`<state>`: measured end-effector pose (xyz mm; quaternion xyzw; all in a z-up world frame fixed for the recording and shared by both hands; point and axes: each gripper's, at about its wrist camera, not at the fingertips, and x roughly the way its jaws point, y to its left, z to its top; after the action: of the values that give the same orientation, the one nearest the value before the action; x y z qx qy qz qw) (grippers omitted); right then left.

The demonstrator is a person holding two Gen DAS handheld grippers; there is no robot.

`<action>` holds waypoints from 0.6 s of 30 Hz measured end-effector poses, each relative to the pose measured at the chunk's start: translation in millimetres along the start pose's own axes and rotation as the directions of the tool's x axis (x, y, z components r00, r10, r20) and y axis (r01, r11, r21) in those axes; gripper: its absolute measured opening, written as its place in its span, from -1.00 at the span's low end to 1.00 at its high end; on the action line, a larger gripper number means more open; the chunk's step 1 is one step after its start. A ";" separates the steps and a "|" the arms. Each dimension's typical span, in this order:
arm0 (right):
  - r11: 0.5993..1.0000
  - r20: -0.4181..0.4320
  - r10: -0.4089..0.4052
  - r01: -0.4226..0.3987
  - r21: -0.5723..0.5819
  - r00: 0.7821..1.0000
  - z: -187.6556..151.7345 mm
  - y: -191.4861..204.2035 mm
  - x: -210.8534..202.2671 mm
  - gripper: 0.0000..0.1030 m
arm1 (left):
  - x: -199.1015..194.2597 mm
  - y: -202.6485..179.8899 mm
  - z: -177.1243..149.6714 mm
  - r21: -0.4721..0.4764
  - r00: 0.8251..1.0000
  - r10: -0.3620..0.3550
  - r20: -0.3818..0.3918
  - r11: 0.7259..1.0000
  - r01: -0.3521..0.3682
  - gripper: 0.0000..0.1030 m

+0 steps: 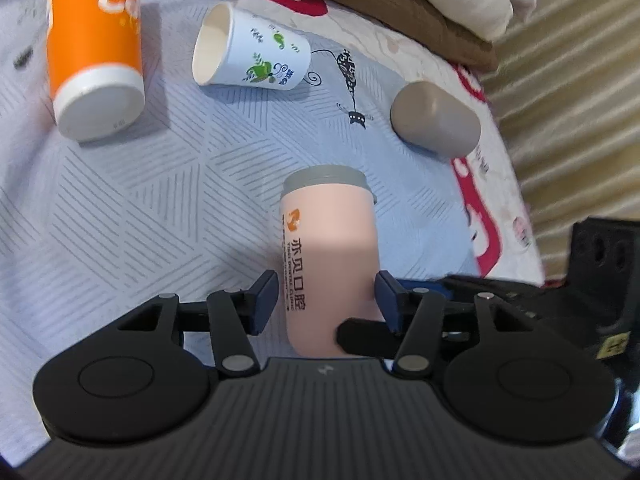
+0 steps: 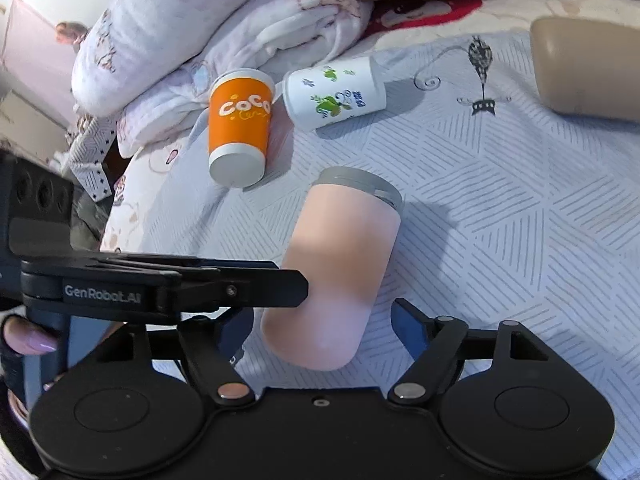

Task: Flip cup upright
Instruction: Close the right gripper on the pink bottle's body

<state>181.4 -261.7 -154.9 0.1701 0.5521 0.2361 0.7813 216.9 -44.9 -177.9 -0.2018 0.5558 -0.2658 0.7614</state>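
Observation:
A pink cup with a grey lid (image 1: 330,256) lies between the fingers of my left gripper (image 1: 326,300), lid pointing away. The right pad touches its side; the left pad stands a small gap off. In the right wrist view the same pink cup (image 2: 336,272) lies tilted between the fingers of my right gripper (image 2: 320,328), which are spread wider than the cup. The left gripper's black finger (image 2: 240,290) reaches in from the left and touches the cup. The right gripper's finger (image 1: 364,334) shows against the cup's base in the left wrist view.
An orange cup (image 1: 94,52) stands upside down, a white paper cup (image 1: 250,50) lies on its side, and a beige cup (image 1: 436,120) lies on its side, all on a patterned bedsheet (image 1: 160,200). Folded blankets (image 2: 208,32) pile up behind. The bed edge is at the right (image 1: 516,208).

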 end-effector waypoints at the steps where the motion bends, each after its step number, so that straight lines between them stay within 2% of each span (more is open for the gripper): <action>1: 1.000 -0.014 0.012 -0.012 0.015 1.000 1.8 -2.9 4.8 0.57 | 2.4 2.8 -0.3 -0.015 1.000 -0.019 0.003 1.000 0.020 0.02; 4: 0.999 -0.037 0.026 -0.025 0.038 0.999 6.0 -6.9 17.4 0.55 | 6.9 7.3 0.3 -0.033 0.999 -0.048 0.011 0.998 0.049 0.02; 5: 0.999 -0.038 0.016 -0.015 0.032 0.999 6.7 -6.4 20.8 0.40 | 7.4 7.7 0.3 -0.035 0.999 -0.051 0.015 0.998 0.052 0.02; 7: 1.000 -0.027 0.007 -0.007 0.014 1.000 7.4 -3.2 22.5 0.40 | 7.5 7.2 0.6 -0.028 0.998 -0.054 0.034 0.998 0.055 0.01; 10: 0.993 0.015 -0.073 0.074 -0.092 0.997 2.4 11.4 18.8 0.39 | 6.9 5.8 2.7 -0.014 0.998 -0.055 0.042 0.998 0.055 -0.01; 13: 0.988 0.042 -0.095 0.099 -0.122 0.995 -1.6 16.7 17.7 0.39 | 6.6 5.3 4.0 -0.008 0.997 -0.053 0.051 0.999 0.054 0.02; 18: 0.982 0.073 -0.111 0.121 -0.143 0.991 -2.7 21.6 13.3 0.39 | 7.8 13.4 8.8 -0.054 0.996 -0.060 0.059 0.997 0.063 0.19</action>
<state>178.7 -236.3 -154.9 0.0871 0.5167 0.2244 0.8216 229.6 -39.3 -189.0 -0.2474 0.5346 -0.2675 0.7625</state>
